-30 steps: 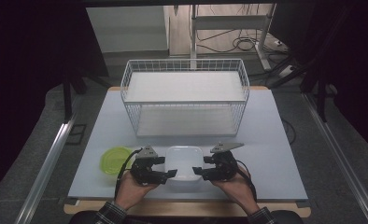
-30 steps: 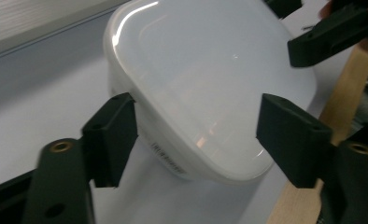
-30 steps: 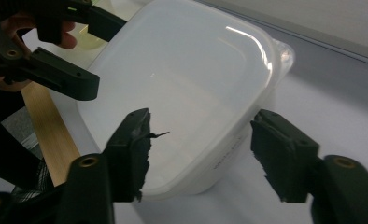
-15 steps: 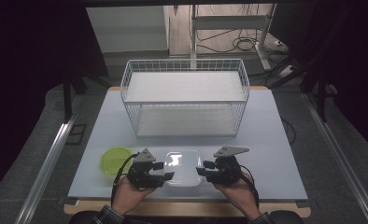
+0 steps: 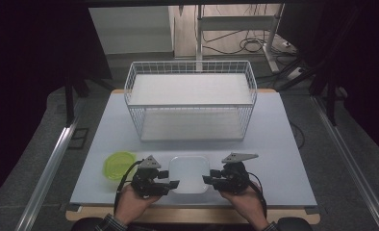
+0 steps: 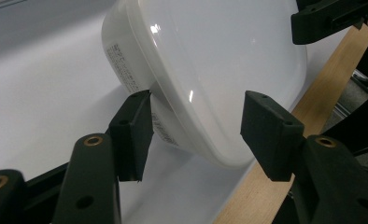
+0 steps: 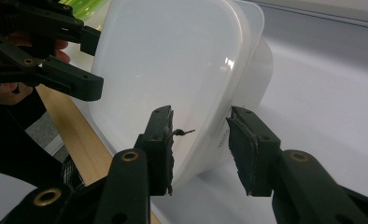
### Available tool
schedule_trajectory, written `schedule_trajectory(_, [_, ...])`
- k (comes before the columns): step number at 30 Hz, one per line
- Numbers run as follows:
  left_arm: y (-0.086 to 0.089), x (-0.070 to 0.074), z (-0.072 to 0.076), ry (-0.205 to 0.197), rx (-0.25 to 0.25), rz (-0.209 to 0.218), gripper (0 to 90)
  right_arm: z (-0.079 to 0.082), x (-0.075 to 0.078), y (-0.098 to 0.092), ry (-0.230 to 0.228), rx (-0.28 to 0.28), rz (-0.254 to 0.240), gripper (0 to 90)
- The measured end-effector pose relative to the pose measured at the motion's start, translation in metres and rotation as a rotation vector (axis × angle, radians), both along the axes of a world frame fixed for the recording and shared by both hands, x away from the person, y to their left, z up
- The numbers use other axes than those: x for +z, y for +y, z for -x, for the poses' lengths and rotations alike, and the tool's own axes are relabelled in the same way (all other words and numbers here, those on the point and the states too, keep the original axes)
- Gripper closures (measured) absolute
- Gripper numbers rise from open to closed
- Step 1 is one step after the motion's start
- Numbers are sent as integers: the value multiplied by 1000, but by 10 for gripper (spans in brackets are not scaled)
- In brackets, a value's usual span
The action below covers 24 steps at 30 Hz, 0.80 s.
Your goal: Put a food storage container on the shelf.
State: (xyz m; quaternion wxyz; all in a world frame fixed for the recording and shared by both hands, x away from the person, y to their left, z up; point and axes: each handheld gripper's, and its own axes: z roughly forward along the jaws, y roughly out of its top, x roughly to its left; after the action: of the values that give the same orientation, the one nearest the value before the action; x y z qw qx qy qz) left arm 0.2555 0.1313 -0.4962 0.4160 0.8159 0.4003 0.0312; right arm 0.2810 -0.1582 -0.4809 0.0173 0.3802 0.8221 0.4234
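Note:
A white translucent lidded container [image 5: 189, 174] sits near the table's front edge. My left gripper [image 5: 170, 178] is at its left side and my right gripper [image 5: 208, 179] at its right. In the left gripper view the container [image 6: 210, 60] has its rim between the jaws of the left gripper [image 6: 196, 116]; they have just been closing, one pad under the rim, one on the lid. In the right gripper view the right gripper [image 7: 198, 135], also just closing, pinches the container [image 7: 173, 60] at its rim. The left gripper [image 7: 56, 56] holds the far side.
A green round dish [image 5: 119, 164] lies left of my left hand. A white wire basket [image 5: 191, 98] stands across the middle of the pale table [image 5: 284, 144]. The wooden front edge [image 6: 266, 186] runs right under the container.
Both grippers' jaws have narrowed onto the container's left and right edges. The hands and the container have barely shifted.

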Motion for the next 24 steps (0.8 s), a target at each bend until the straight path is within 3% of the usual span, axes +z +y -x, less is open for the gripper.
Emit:
schedule_trajectory(15, [-1, 1, 3, -17, 38, 1, 482, 4, 2, 2, -40, -31, 4, 651])
schedule_trajectory(24, [-2, 1, 1, -29, 65, 5, 557, 4, 5, 0, -74, -55, 10, 698])
